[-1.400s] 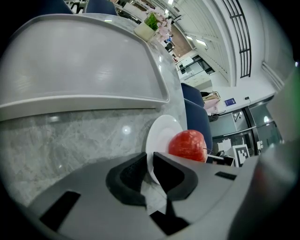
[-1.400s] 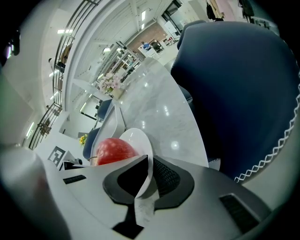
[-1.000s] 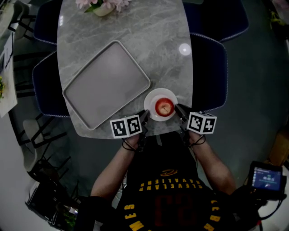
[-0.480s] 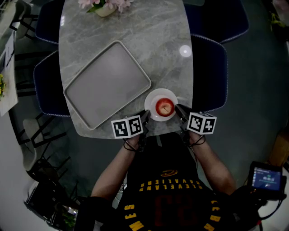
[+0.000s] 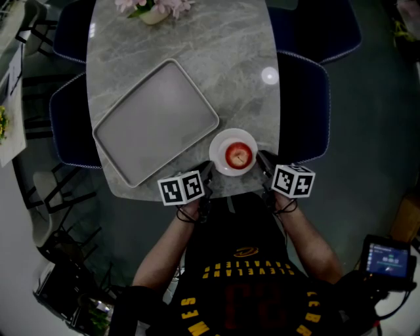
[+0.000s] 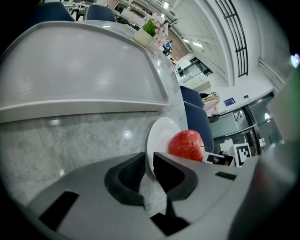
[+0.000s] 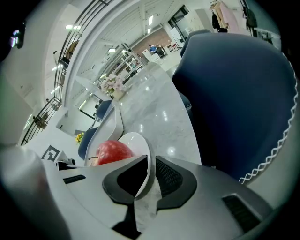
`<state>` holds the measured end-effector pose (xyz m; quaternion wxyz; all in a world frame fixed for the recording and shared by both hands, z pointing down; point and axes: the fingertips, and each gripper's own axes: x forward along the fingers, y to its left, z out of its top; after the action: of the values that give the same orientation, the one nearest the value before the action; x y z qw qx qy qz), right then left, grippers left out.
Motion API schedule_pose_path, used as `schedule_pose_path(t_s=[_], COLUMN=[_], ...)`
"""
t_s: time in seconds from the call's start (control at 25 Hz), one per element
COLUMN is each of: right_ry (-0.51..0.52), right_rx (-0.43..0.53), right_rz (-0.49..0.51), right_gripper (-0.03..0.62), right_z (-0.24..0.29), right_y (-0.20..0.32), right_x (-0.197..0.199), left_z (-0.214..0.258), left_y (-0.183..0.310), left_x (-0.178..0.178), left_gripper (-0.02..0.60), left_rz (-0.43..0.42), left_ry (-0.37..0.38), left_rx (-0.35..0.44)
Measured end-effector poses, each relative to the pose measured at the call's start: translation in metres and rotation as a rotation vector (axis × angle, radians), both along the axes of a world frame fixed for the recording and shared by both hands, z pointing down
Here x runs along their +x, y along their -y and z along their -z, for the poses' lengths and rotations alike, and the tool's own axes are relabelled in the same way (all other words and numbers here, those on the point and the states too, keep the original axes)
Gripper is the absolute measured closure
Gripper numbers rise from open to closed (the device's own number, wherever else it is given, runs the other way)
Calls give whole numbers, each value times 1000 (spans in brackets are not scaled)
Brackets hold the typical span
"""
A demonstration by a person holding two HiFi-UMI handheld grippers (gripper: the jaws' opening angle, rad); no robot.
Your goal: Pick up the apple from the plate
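A red apple [image 5: 239, 155] lies on a small white plate [image 5: 220, 141] near the front edge of the grey marble table [image 5: 197, 39]. My left gripper [image 5: 209, 172] is at the plate's left rim and my right gripper [image 5: 261, 159] at its right rim. In the left gripper view the plate's rim [image 6: 159, 136] runs between the narrow jaws of the left gripper [image 6: 148, 165], with the apple [image 6: 186, 144] just beyond. In the right gripper view the plate's rim [image 7: 138, 140] likewise sits between the jaws of the right gripper [image 7: 151, 171], beside the apple [image 7: 111, 152].
A large grey empty tray [image 5: 156, 121] lies left of the plate, set at an angle. A pot of pink flowers [image 5: 151, 8] stands at the table's far end. Dark blue chairs [image 5: 305, 105] flank the table. The person's body is close to the front edge.
The left gripper's marker cube has shifted slightly back and to the left. The plate, the apple and the right gripper have hardly moved.
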<state>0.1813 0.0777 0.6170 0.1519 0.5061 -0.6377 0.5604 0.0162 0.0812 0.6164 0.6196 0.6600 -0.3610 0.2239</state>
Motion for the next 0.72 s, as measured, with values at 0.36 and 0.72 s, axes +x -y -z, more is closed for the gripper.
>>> schedule_pose_path(t_s=[0.36,0.72], right_ry=[-118,-109], right_rx=[207,425], right_rz=[58,172], right_gripper=[549,588], right_z=[34,101], right_y=[31,51], right_x=[14,-14], left_z=[27,112], left_y=[27,56], left_x=[-18,2], left_gripper=[537,581], left_rz=[14,-54], left_ry=[100,85], left_rx=[211,561])
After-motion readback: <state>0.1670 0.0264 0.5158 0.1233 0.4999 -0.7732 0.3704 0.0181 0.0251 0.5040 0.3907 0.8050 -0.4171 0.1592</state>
